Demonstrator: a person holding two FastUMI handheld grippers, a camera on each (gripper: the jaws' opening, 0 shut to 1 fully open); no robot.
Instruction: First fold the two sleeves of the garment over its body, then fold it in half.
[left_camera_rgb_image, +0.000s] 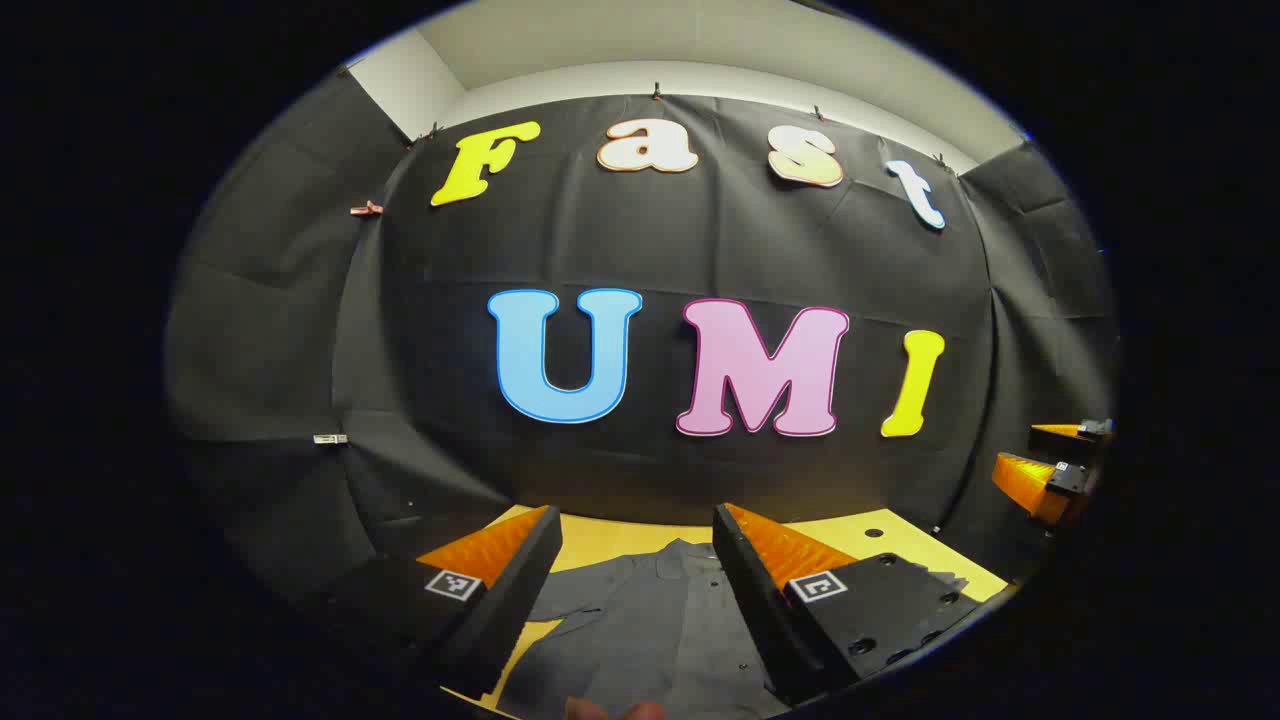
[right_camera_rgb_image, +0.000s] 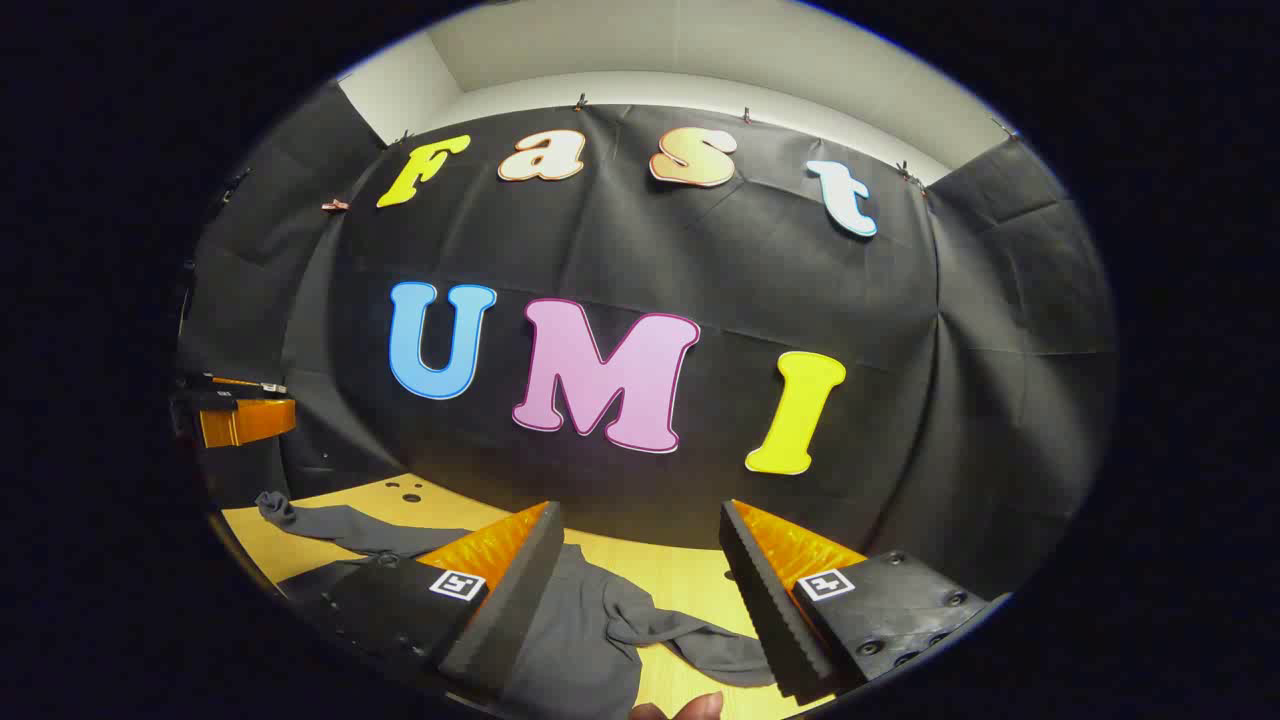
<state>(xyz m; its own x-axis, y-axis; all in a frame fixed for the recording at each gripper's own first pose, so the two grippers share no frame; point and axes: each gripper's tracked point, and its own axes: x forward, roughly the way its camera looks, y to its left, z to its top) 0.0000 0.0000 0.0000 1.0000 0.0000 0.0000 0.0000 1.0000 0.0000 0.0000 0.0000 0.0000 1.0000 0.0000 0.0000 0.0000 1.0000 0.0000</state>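
The shirt (left_camera_rgb_image: 640, 630) is seen flat on the surface (left_camera_rgb_image: 610, 540), collar pointing away between the wide-open, empty fingers of the left gripper (left_camera_rgb_image: 637, 560). The right gripper (right_camera_rgb_image: 640, 560) is likewise held open and empty, a sleeve (right_camera_rgb_image: 690, 640) lying between its fingers.

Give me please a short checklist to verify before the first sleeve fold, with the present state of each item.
1. Left tongs open: ok, jaws stand wide apart.
2. Right tongs open: ok, nothing between the fingers.
3. Garment lies on the table: ok.
4. Sleeve within view of the right tongs: ok, it lies rumpled on the table, not yet folded.
5. Other sleeve spread out: ok, it stretches away across the table.
6. Garment body flat: cannot tell, the fingers hide part of it.
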